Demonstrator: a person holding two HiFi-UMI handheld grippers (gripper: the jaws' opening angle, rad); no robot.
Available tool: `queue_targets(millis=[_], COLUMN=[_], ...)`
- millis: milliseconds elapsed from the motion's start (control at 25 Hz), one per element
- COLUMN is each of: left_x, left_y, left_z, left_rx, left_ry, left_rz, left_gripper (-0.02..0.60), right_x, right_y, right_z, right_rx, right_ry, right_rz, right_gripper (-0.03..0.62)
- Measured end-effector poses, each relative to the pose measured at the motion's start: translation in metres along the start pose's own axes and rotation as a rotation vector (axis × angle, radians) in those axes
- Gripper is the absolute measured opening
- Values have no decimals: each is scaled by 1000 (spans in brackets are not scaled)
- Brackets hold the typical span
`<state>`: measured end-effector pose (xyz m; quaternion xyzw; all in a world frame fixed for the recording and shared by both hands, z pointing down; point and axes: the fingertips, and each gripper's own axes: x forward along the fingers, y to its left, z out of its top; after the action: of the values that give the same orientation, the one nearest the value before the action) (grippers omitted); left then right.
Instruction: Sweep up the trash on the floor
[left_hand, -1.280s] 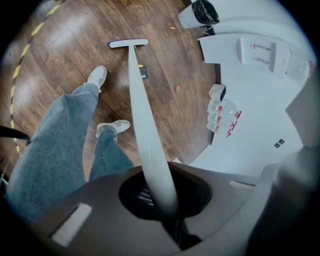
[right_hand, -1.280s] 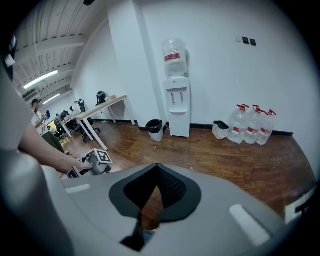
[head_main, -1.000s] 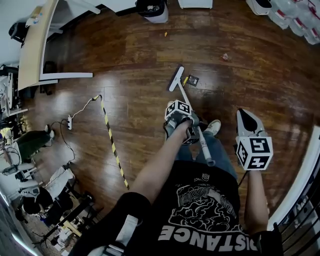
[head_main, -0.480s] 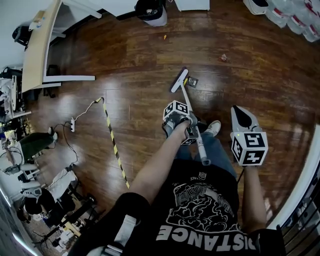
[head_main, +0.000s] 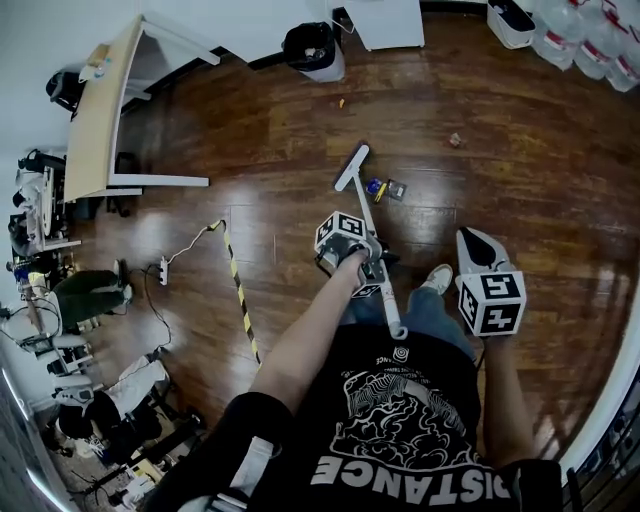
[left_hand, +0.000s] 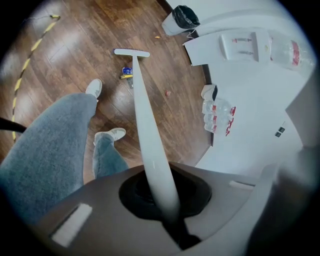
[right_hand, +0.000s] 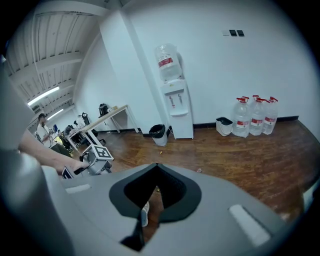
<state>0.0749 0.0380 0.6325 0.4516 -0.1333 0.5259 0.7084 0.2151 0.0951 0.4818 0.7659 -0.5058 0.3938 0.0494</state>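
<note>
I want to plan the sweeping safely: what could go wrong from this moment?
1. Only the left tool grips the broom; held one-handed, its head may skip over the wrappers beside it.
2. The small scraps lie far apart, so some may be missed.

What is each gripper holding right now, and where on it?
Left gripper clamps the broom handle on its upper part; right gripper holds nothing.

trash scraps (head_main: 378, 187): too small to identify | water bottles (head_main: 585, 45): edge-cropped
</note>
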Motion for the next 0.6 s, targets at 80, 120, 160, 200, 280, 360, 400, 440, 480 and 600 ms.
queue_targets(millis=[80, 120, 160, 200, 280, 360, 400, 440, 480, 600], left_x=[-11, -16, -21, -26, -37, -48, -54, -60, -65, -81], left_y=[-7, -11, -15, -20, -29, -36, -39, -43, -47, -59], left_z=[17, 27, 38, 50, 76, 103, 117, 132, 147, 192], left_rx=[21, 33, 45, 58, 82, 100, 109, 117, 125, 147], left_ry=[-8, -12, -15, -17, -15, -8, -4, 2, 8, 23], left_rz=[16, 25, 32, 38, 53, 73, 83, 95, 105, 132], left_gripper=[9, 9, 9, 9, 9, 9, 8, 8, 8, 8], right_x=[6, 10, 14, 18, 28, 38, 45, 52, 59, 81], right_y=[5, 8, 10, 12, 18, 25, 28, 31, 33, 41], right_z=[4, 5, 8, 10, 15, 21, 24, 28, 32, 45], right_rx=[4, 4, 2, 0, 6, 18, 23, 28, 33, 51], right_ry=[3, 7, 12, 17, 26, 36, 43, 50, 56, 70], right_rz=[0, -2, -5, -11, -24, -38, -46, -55, -66, -99], right_gripper=[-3, -3, -3, -3, -3, -3, -3, -3, -3, -3])
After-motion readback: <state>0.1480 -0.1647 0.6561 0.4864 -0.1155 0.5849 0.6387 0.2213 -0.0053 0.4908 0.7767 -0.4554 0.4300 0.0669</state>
